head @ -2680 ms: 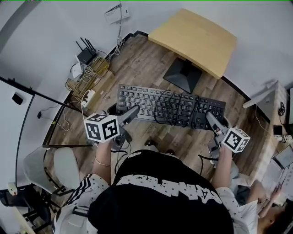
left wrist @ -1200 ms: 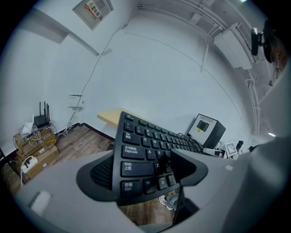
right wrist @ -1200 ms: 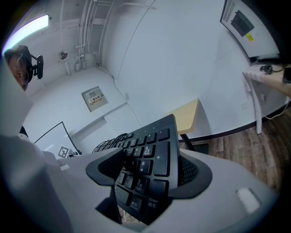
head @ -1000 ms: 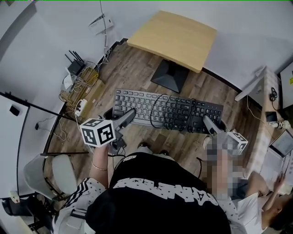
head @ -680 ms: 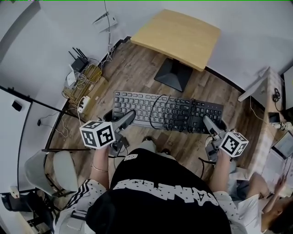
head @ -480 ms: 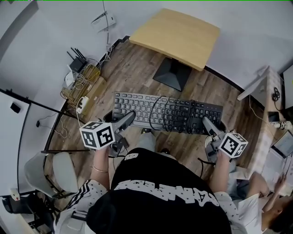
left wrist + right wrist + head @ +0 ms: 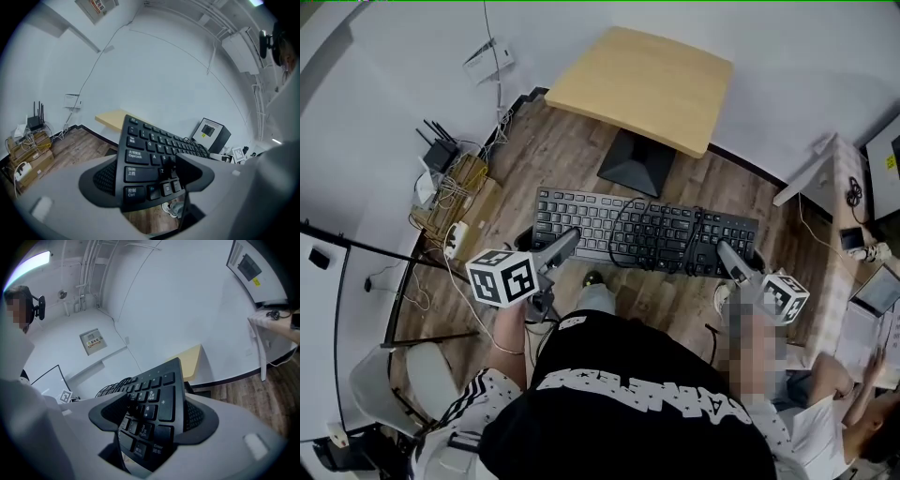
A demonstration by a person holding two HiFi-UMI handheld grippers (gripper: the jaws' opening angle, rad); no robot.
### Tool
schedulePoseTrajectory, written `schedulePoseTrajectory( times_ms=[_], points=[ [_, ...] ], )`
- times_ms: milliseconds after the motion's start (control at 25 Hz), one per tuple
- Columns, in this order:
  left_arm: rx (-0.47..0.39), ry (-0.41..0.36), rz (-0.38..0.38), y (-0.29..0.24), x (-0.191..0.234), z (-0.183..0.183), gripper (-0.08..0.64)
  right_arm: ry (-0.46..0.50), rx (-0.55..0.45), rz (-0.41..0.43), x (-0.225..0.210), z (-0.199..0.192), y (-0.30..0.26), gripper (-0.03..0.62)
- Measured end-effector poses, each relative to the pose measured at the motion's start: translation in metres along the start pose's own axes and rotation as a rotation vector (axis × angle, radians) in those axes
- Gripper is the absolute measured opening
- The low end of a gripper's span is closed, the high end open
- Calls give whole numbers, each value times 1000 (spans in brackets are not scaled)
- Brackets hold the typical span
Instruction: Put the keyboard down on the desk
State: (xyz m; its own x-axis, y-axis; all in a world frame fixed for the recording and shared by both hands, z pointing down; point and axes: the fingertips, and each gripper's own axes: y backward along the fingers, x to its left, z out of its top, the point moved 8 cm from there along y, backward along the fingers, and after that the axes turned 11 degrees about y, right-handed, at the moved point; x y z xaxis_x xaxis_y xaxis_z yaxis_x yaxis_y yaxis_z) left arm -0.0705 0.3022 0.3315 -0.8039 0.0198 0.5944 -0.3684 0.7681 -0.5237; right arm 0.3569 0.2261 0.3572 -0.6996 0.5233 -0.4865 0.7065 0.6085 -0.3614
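I hold a black keyboard [image 7: 609, 220] in the air over the wood floor, level with its keys up. A dark cable [image 7: 661, 230] lies coiled on its keys. My left gripper [image 7: 567, 239] is shut on its left end. In the left gripper view the keyboard [image 7: 145, 150] sits between the jaws of that gripper [image 7: 147, 176]. My right gripper [image 7: 727, 251] is shut on the number-pad end, and the right gripper view shows that end of the keyboard [image 7: 154, 404] clamped in the gripper [image 7: 154, 420]. The light wooden desk [image 7: 642, 89] stands beyond the keyboard, its top bare.
The desk's black base [image 7: 633, 169] stands on the floor between desk and keyboard. A router and boxes with cables [image 7: 441, 159] sit at the left wall. A white table [image 7: 848, 202] stands on the right. A chair [image 7: 403, 375] is behind me on the left, and another person [image 7: 862, 412] on the right.
Both grippers keep their hold on the keyboard. It has shifted slightly toward the desk, and the head view has swung a little.
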Motion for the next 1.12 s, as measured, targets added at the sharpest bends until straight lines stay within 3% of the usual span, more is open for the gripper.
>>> schedulePoseTrajectory(
  times_ms=[400, 600, 1120],
  points=[
    [-1, 0, -42, -44, 25, 47, 342, -7, -15, -44, -8, 24, -42, 333],
    [24, 27, -44, -60, 60, 86, 342, -9, 13, -63, 3, 43, -92, 333],
    [-13, 7, -38, -67, 76, 97, 342, -2, -7, -44, -1, 41, -117, 333]
  ],
)
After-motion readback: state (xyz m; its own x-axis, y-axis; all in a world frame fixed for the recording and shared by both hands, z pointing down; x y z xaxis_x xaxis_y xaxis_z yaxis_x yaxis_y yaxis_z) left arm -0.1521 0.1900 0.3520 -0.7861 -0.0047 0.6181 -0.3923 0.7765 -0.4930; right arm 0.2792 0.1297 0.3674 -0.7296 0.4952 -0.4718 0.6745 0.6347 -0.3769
